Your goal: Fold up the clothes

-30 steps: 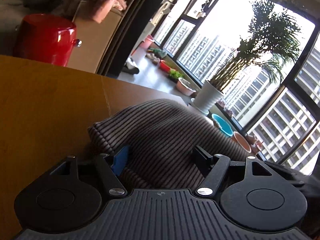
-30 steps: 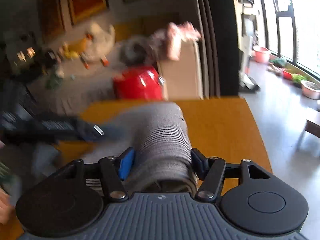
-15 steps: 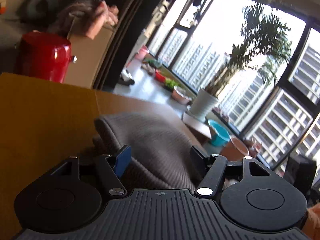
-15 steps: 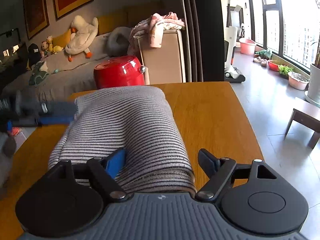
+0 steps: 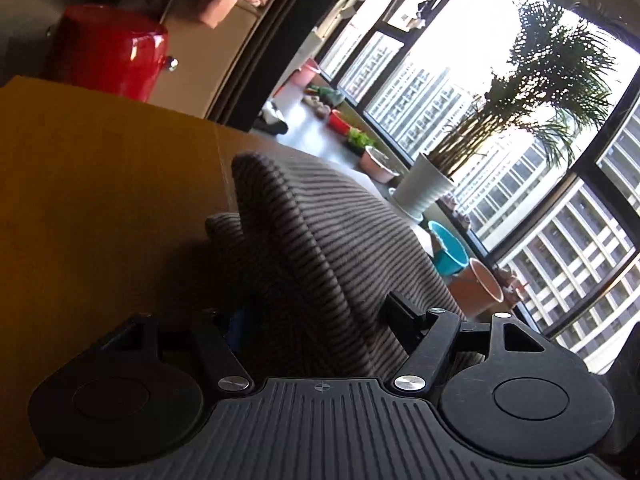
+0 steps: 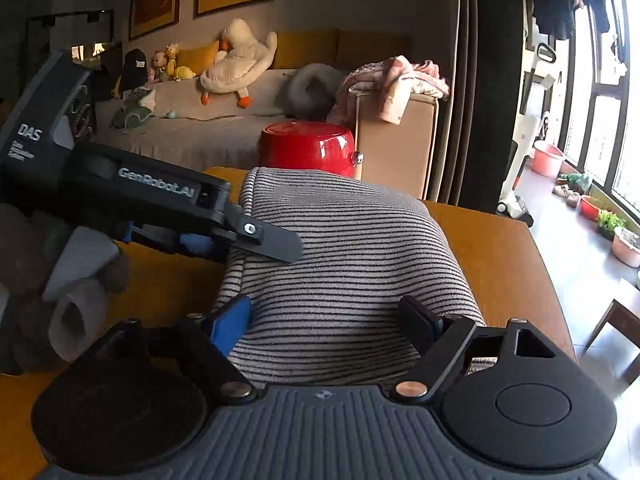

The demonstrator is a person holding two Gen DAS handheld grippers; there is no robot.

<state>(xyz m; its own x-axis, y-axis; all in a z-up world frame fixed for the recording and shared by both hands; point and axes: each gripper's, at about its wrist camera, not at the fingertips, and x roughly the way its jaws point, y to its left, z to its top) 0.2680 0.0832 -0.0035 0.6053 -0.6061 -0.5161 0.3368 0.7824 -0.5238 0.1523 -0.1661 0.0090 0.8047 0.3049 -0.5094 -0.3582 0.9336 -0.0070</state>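
Striped knitwear (image 6: 352,264) sits front and centre, a grey garment with thin dark lines, folded into a thick pad on the wooden tabletop (image 6: 492,248). It runs from the near edge towards the far edge, closer to the tabletop's right side, and its far end curves down in a rounded fold.

Over to the right tool (image 6: 324,308), right at the garment's near end. Its jaws have just been opening and now stand wide. The cloth lies flat between them; the blue pad sits at the garment's left edge, and the black finger rests over the fabric, which spreads on past it to the right. Nothing looks pinched there.

Now the left tool (image 5: 316,312), coming in from the garment's left side. Its jaws have just been opening too. From the right wrist view, one black finger lies across the top of the fabric and the blue pad sits low at the garment's edge, so layers of cloth are between them. From its own camera the fabric bunches up in a tall ridge between the fingers, with the blue side deep in shadow. Whether the pads actually press on the cloth, I cannot tell.

Beyond the tabletop's far edge stands a shiny red pot (image 6: 308,148). Behind that, a beige box draped with pink clothes (image 6: 396,80), then a grey sofa (image 6: 192,136) carrying a plush duck (image 6: 236,64). Off to the window side, a white planter (image 5: 420,192) holds a palm.
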